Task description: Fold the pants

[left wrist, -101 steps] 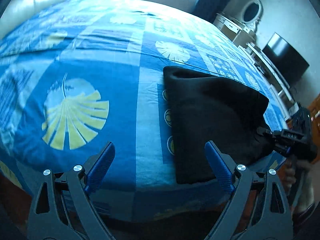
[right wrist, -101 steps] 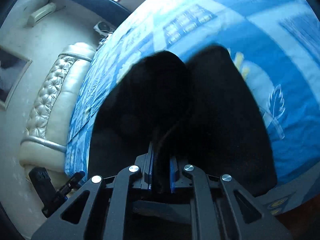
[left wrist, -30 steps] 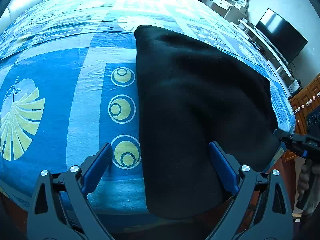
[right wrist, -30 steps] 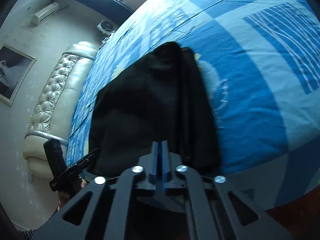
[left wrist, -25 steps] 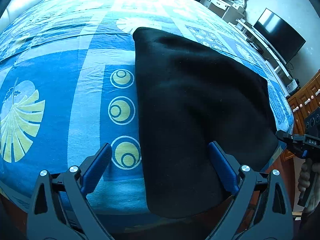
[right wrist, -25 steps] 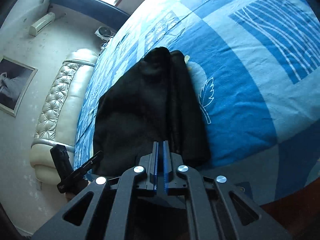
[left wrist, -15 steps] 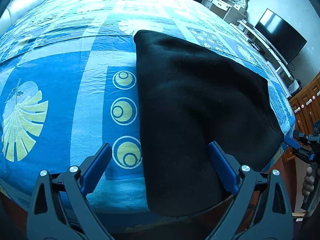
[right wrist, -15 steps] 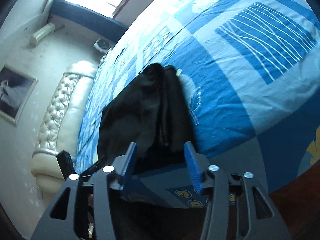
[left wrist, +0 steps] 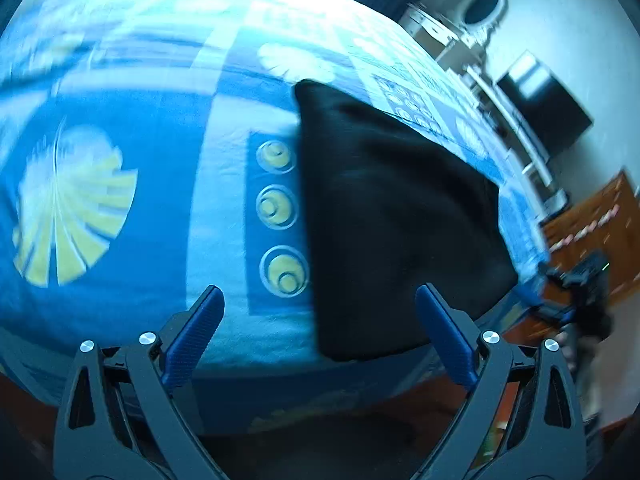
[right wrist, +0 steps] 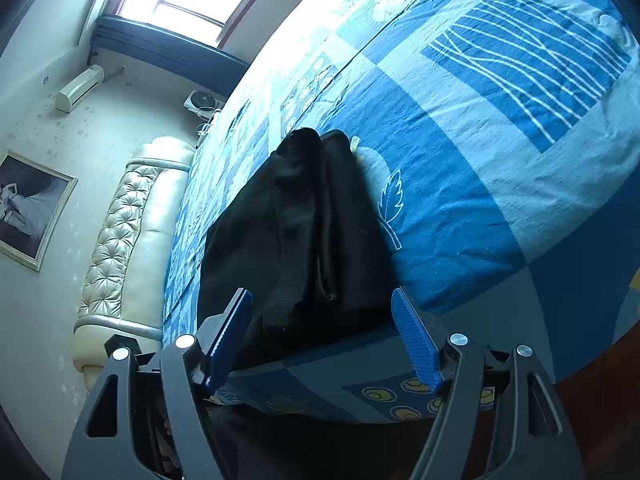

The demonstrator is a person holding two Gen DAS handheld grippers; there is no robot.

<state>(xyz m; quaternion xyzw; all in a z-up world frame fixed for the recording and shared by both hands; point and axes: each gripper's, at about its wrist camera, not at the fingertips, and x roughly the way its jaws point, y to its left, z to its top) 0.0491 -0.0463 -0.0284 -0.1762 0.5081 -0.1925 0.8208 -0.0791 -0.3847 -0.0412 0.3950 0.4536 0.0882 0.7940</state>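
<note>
The black pants lie folded into a thick, flat bundle on the bed, close to the edge of the bed that is nearest to both cameras. The bed has a blue cover with yellow leaf shapes and yellow circles; three of these circles are just beside the left side of the bundle in the left wrist view. In the right wrist view the pants show several layers on top of each other, with a long crease along the middle.

The left gripper stands wide apart above the edge of the bed and holds nothing; the near corner of the pants is seen between its blue fingers, but they do not touch the cloth. The jaws of the right gripper have just been opening. They now stand apart, with the near end of the pants between them, and the pads do not press on it.

At the far right of the left wrist view, blurred, the right gripper is beside the corner of the bed.
</note>
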